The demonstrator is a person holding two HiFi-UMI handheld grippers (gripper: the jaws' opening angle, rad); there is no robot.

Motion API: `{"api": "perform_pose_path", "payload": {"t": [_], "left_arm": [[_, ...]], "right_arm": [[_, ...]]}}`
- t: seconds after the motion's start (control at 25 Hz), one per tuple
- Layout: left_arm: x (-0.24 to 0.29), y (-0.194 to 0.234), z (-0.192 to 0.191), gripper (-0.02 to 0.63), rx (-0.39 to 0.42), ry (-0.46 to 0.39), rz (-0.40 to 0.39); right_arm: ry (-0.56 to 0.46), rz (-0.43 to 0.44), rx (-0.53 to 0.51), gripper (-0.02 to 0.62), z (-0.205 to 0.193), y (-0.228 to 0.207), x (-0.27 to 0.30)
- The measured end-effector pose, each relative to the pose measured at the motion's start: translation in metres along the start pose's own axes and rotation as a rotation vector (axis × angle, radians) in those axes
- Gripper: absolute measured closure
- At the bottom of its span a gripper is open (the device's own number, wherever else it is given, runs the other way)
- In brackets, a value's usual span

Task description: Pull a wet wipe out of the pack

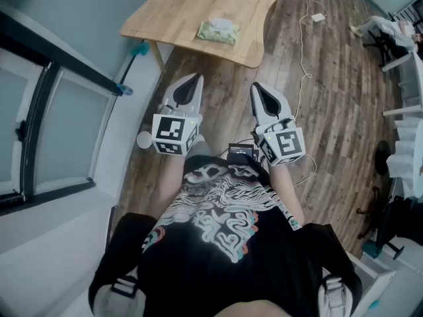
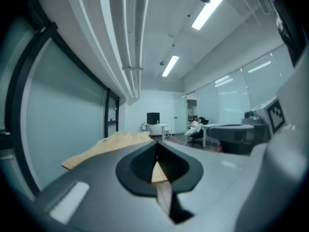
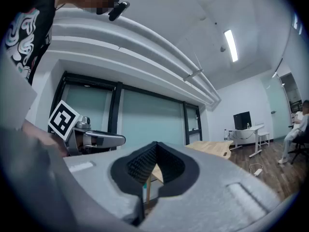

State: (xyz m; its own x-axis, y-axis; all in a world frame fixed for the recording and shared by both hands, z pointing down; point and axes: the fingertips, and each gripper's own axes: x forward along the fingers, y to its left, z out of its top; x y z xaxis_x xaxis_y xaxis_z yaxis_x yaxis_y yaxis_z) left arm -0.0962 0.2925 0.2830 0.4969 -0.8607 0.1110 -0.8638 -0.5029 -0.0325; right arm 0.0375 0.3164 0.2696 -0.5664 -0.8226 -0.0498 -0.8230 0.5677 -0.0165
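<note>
1. The wipes pack (image 1: 219, 32) lies on the table (image 1: 165, 12) at top centre, well apart from both grippers.
2. The left gripper (image 1: 195, 80) and right gripper (image 1: 258, 90) are pressed together and empty, probably because reaching has not yet begun.

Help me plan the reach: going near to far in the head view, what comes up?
Black swirl-printed T-shirt → grey left claw beside grey right claw → brown wood-plank floor → light wooden table → pale green wet wipe pack.
</note>
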Motion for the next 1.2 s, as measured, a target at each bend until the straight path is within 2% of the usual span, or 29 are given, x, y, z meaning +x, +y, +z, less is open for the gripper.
{"api": "perform_pose_path", "payload": {"t": [0.28,0.6,1.2], "left_arm": [[0.004,-0.003,-0.001,0.615,-0.031,0.010,-0.019],[0.007,0.002,-0.002,0.615,-0.011,0.012,0.024],[0.032,0.000,-0.007,0.615,-0.024,0.030,0.040]], "right_arm": [[0.000,-0.003,0.003,0.597,0.002,-0.007,-0.003],[-0.038,-0.011,0.032,0.597,0.005,-0.016,-0.004],[0.008,-0.033,0.055,0.597,-0.016,-0.048,0.000]]}}
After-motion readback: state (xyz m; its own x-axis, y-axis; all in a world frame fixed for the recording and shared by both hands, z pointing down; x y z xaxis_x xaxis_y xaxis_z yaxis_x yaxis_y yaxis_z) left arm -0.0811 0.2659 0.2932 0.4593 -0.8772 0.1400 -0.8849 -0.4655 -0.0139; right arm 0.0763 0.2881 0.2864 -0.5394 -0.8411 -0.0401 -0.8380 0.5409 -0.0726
